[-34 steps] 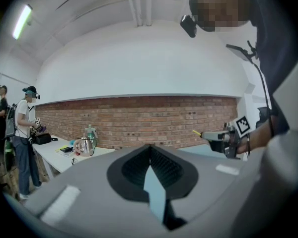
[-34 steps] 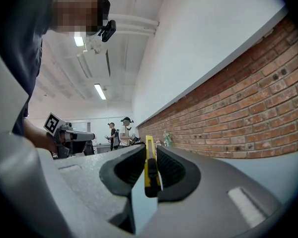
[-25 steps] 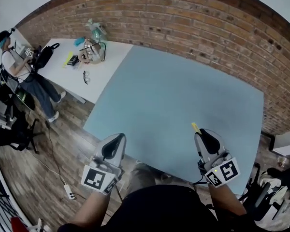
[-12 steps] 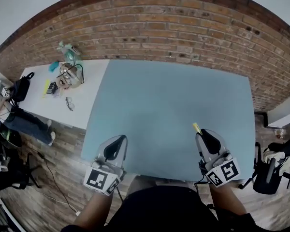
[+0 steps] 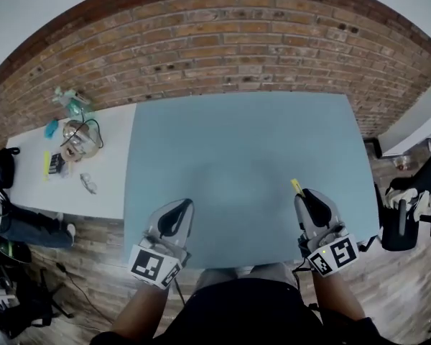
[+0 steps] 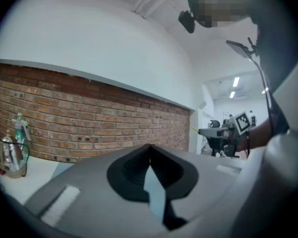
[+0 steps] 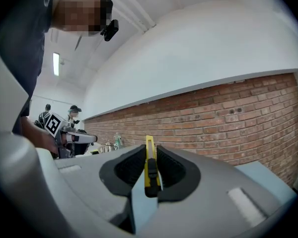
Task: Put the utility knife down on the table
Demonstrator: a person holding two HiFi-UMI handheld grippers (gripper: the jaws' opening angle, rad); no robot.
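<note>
Two things have shifted in the last second, and neither is your grip. Your head has swung round, so the blue counter, which lay skewed off to the right, now sits square in front of you. The brick wall runs straight behind it, and the cluttered white counter has slid out to the left of the head view. Your left gripper has come round with that turn and hovers over the near left corner of the blue counter. Its fingers are pressed together at the tips with nothing between them.

Your right gripper stays over the near right part of the blue counter, pointing level toward the wall. Its fingers are pinching the utility knife edge-on, the yellow body upright between the pads and its tip poking out beyond them. As far as the head view shows, the knife is in the air, so the putting down is not yet done.

What the turn gives you is a wide stretch of counter straight ahead of the knife. I judge the next move to be lowering the right gripper until the knife rests on the top, and only then spreading the fingers. Letting go from here would drop it, and it could skid toward the edge.
</note>
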